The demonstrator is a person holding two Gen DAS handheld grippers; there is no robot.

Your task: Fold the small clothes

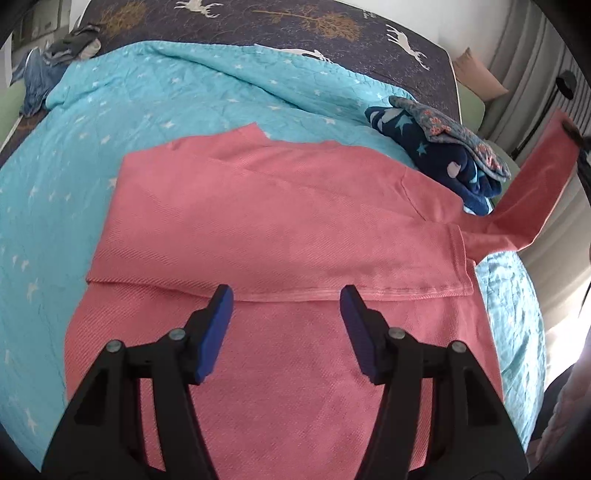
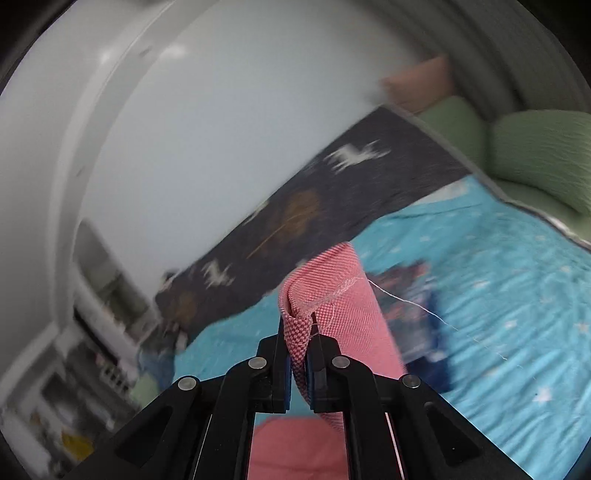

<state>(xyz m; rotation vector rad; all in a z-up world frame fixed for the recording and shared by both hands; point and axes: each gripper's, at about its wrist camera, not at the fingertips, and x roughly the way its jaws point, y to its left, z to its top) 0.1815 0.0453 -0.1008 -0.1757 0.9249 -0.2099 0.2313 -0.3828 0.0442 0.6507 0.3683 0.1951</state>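
A pink shirt (image 1: 280, 229) lies partly folded on the turquoise star blanket (image 1: 155, 107), its far part folded toward me over the near part. My left gripper (image 1: 286, 295) is open and empty just above the folded hem. One pink sleeve (image 1: 532, 184) is stretched up and off to the right. My right gripper (image 2: 299, 332) is shut on that sleeve's end (image 2: 332, 306), held above the bed. The right wrist view is blurred by motion.
A stack of folded dark blue patterned clothes (image 1: 443, 147) sits at the shirt's far right. A dark deer-print bedspread (image 1: 280, 22) lies beyond the blanket. A crumpled clothes pile (image 1: 70, 44) is at the far left. Green cushions (image 2: 535, 155) border the bed.
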